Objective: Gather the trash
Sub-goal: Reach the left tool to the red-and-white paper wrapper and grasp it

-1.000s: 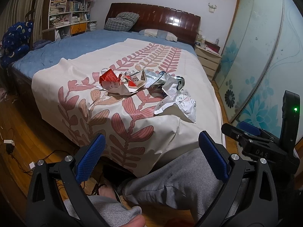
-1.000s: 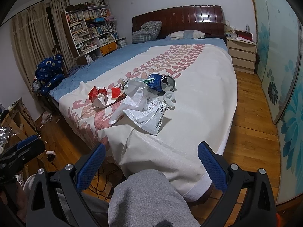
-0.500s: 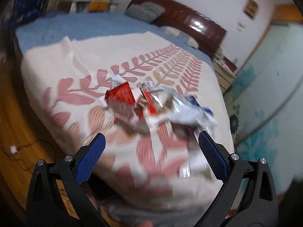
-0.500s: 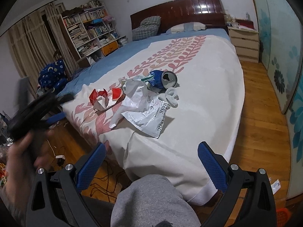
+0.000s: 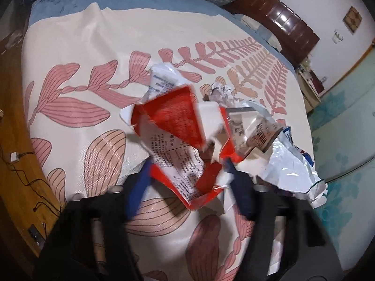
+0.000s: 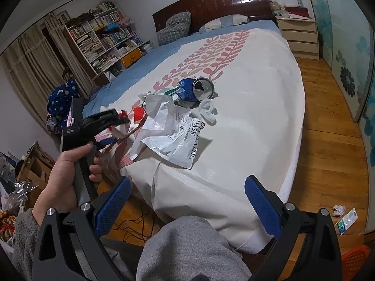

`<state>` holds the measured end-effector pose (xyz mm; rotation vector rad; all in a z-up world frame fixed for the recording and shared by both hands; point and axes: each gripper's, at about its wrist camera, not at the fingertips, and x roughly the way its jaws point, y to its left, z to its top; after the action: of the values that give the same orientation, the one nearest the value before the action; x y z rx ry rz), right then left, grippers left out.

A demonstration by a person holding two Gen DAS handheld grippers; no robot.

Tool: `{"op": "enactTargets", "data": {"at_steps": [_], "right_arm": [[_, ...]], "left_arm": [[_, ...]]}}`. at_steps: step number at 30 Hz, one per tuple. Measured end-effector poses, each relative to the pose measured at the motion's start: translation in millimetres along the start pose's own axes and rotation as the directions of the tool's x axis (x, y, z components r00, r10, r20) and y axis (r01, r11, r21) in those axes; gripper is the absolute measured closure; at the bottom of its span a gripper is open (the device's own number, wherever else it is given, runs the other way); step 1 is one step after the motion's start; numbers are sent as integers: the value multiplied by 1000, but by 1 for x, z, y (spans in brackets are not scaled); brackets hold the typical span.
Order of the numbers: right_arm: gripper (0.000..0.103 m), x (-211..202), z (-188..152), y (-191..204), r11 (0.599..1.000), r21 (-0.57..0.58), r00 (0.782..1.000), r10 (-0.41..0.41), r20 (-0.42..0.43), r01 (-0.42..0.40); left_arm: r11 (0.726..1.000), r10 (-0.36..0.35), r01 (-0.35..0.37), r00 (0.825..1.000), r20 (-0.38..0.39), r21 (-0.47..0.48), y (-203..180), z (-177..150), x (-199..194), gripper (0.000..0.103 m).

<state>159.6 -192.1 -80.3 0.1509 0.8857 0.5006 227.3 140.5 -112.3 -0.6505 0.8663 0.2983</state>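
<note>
- I see the trash heaped near the foot end of the bed point(image 6: 257, 117), on a cream cover with a pink leaf print point(image 5: 77, 107).
- The red and white torn carton point(image 5: 178, 126) lies nearest my left gripper point(image 5: 187, 178); a crumpled foil wad point(image 5: 221, 92) and clear wrapper point(image 5: 260, 128) lie just behind it, and a white plastic bag point(image 5: 290, 171) spreads off to its right.
- From the right wrist view that white plastic bag point(image 6: 173, 135) covers much of the pile, with a crushed blue can point(image 6: 196, 90) on its side just beyond it.
- My left gripper's blurred blue pads sit on either side of the carton's near edge. The jaws have just been closing, with the carton between them; I cannot tell if the pads press on it.
- My right gripper point(image 6: 187, 201) hangs off the end of the bed with its jaws wide apart and nothing between them; a grey-trousered knee point(image 6: 185, 245) sits under it.
- A hand point(image 6: 68, 171) holds the left gripper's handle at the bed's corner.
- More scraps lie on the wooden floor point(image 6: 328, 154).
- A second ago the left gripper was back from the bed, wide open above the knees; now it is down over the carton. The right one has barely shifted.
</note>
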Motion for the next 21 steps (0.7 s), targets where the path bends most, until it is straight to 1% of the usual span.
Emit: {"op": "enactTargets", "data": {"at_steps": [1,2,4,5,6,9,13,16,18,21], "right_arm": [[7,0,-1,0,1000,-1,1000,1,1,-1],[7,-1,-1,0,1000,-2,1000,1,2,-1],[7,-1,0,-1,1000,1,1000,4,1,-4],[7,-1,0,0,1000,1,1000,5,1,-5],[7,-1,0,0,1000,0,1000,4,4,-4],[7,-2,-1,0,1000,-8,1000,1,12,-1],[7,-3,-1,4,1000,-24,1000,-3,25,3],[7,-2,4,8,999,-31,1000,7,30,-6],[7,1,10,14,998,-52,999,24,41,-22],[7,11,30,32,994,-96,996,55,74,-48]], "left_arm": [[1000,-5,5,1000,5,-2,2,0,-1,53],[1000,-11,11,1000,5,-4,4,0,-2,55],[1000,-26,26,1000,1,3,8,-3,-6,66],[1000,-28,28,1000,0,9,9,-5,-8,69],[999,-27,27,1000,4,18,11,-6,-12,79],[999,-45,45,999,12,16,17,-9,-22,88],[997,-73,73,997,30,28,24,-16,-40,90],[996,-81,79,996,38,47,29,-21,-51,90],[995,-90,88,995,40,48,31,-22,-53,90],[995,-95,93,994,59,49,38,-22,-61,90]]}}
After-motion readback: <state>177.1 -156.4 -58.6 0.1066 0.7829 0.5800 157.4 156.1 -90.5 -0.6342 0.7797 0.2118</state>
